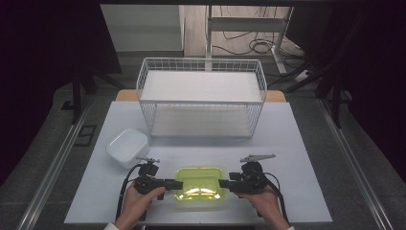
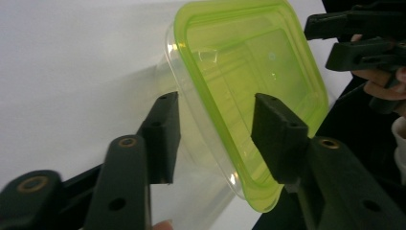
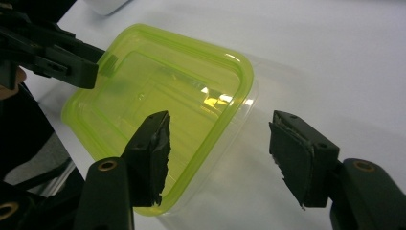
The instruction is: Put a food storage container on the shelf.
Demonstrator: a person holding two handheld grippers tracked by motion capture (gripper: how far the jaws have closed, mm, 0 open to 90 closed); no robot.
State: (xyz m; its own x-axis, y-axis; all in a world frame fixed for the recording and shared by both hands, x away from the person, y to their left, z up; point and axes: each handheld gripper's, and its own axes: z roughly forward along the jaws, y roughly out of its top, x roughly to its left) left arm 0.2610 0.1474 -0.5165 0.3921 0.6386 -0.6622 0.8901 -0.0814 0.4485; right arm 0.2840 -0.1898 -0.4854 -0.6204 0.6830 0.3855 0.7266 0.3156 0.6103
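Note:
A clear plastic container with a lime-green lid (image 1: 200,184) lies near the table's front edge, between my two hands. My left gripper (image 1: 179,184) points at its left side. In the left gripper view the left gripper (image 2: 218,129) straddles the container (image 2: 249,57) at its rim, one jaw beside the clear wall and one over the lid, with gaps showing. My right gripper (image 1: 221,183) faces its right side. In the right gripper view the right gripper (image 3: 220,148) stands open around a corner of the container (image 3: 158,86), not pressing on it.
A white wire basket (image 1: 201,96) with two shelves stands at the back of the table. A white lidded box (image 1: 127,146) sits at the left, just behind my left hand. Bare table lies to the right of my right hand.

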